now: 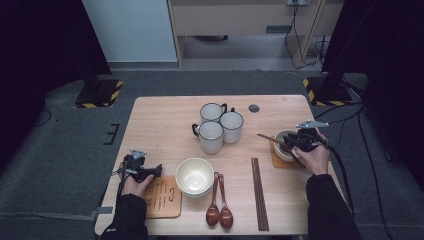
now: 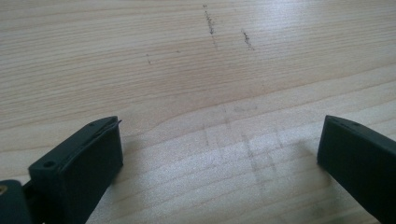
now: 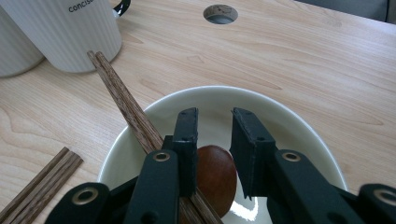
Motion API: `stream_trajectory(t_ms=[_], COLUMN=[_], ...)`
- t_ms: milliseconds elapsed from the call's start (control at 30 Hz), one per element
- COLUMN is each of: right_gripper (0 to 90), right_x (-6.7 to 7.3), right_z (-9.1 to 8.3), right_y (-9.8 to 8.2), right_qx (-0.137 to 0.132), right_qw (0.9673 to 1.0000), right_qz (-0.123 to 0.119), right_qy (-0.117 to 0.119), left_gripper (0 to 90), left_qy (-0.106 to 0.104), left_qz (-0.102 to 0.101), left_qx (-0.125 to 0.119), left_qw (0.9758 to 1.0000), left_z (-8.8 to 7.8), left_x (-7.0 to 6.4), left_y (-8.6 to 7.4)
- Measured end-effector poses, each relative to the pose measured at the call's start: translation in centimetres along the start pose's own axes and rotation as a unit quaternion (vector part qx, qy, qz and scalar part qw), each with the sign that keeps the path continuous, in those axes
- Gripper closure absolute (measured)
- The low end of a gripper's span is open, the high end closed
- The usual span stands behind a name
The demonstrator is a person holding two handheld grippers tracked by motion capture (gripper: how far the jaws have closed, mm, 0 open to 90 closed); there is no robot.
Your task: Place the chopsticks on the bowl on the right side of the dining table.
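Under the right tool (image 3: 212,154) sits a white bowl (image 3: 289,116) on a wooden coaster (image 1: 278,161), with a brown spoon (image 3: 215,175) lying in it right below the jaws. Those jaws stand a little apart over the spoon's head; a pair of wooden chopsticks (image 3: 123,100) slants up along the outer side of the left jaw toward a white ribbed mug (image 3: 70,32), and whether the tool grips them or the spoon I cannot tell. Beyond the bowl's far rim the tabletop (image 3: 303,51) has a round hole (image 3: 220,13). Another pair of chopsticks (image 1: 259,192) lies to the near left of this tool.

Far across the tabletop, the left tool (image 2: 219,144) rests low over bare wood with its jaws wide apart and nothing between them. Just on its inner side lie a second coaster (image 1: 162,197), a stacked cream bowl (image 1: 194,176) and two more spoons (image 1: 220,205). Three mugs (image 1: 220,125) stand between the two tools, farther off.
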State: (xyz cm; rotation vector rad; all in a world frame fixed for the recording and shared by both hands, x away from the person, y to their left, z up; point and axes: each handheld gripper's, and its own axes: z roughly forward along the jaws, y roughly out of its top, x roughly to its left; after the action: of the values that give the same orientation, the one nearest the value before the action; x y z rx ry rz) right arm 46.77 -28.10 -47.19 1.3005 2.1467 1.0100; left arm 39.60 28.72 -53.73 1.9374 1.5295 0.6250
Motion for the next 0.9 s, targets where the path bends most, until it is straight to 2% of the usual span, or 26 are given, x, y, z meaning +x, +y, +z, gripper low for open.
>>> stream_trajectory(t_ms=[333,600,900], right_gripper=[68.6,68.0,70.5], right_x=[0.1,-0.2,-0.1], right_z=[-0.1,-1.8,-3.7], right_y=[0.1,0.5,0.4], right_qx=[0.000,-0.029,-0.043], right_qw=[1.0000,0.9996,0.9991], right_qz=[-0.003,0.000,0.002], right_qy=[0.003,0.004,0.000], left_gripper=[0.0,0.0,0.0], left_qy=[0.000,0.000,0.000], left_qz=[0.000,0.000,0.000], left_qx=[0.000,0.000,0.000], left_qw=[1.0000,1.0000,1.0000], left_z=[0.0,0.0,0.0], left_x=[0.0,0.0,0.0], left_y=[0.0,0.0,0.0])
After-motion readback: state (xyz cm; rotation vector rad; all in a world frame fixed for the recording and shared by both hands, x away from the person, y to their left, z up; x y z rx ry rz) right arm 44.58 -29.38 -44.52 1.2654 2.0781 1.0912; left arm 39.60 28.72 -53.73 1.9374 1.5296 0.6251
